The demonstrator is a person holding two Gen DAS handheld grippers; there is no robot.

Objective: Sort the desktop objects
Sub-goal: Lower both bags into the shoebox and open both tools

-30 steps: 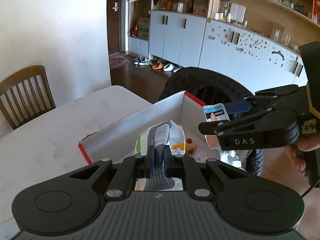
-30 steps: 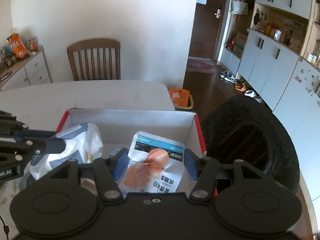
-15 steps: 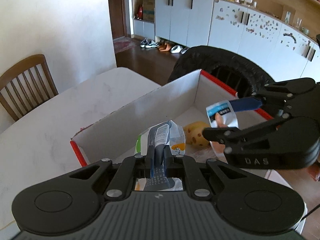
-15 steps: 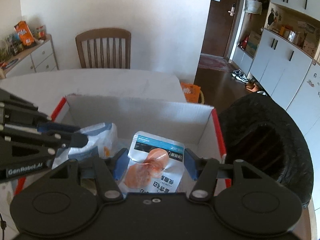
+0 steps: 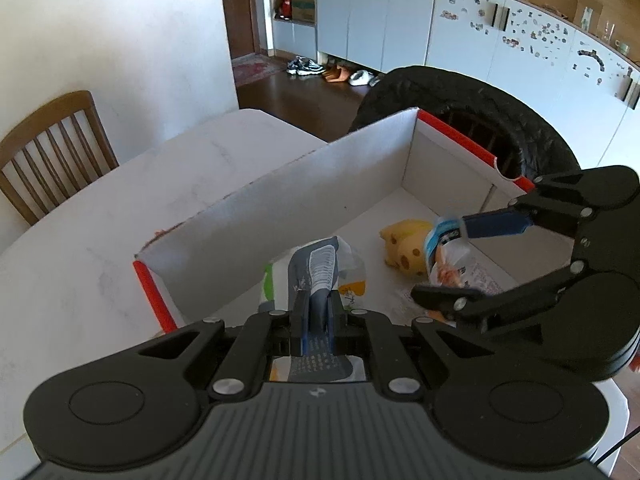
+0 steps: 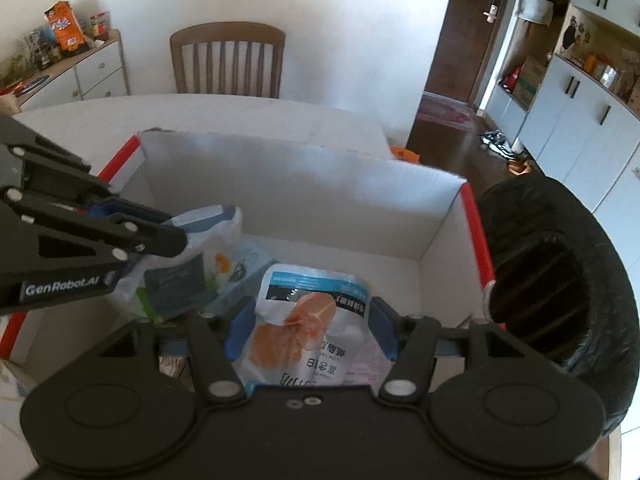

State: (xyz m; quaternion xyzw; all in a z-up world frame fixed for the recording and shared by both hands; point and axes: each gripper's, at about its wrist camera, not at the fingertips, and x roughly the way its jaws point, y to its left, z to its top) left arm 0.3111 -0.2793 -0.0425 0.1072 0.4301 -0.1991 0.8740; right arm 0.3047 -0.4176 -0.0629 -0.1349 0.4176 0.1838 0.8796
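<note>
Both claws hang over the open box [image 5: 320,184]: left claw [image 5: 316,312] clamps a grey packet [image 5: 320,268], right claw [image 6: 308,320] apparently pinches a salmon pouch [image 6: 308,328] loosely, so an uneven release could drop either against the wall.

A white marble-look table [image 5: 100,216] stands against a plain white wall [image 6: 320,20], a wooden slat-back chair [image 6: 228,62] pushed up to it. Dark wood flooring [image 5: 304,96] runs past a brown door [image 6: 476,32] toward pale cabinets [image 5: 372,16], where shoes [image 5: 332,72] line the base. Daylight brightens the room.
</note>
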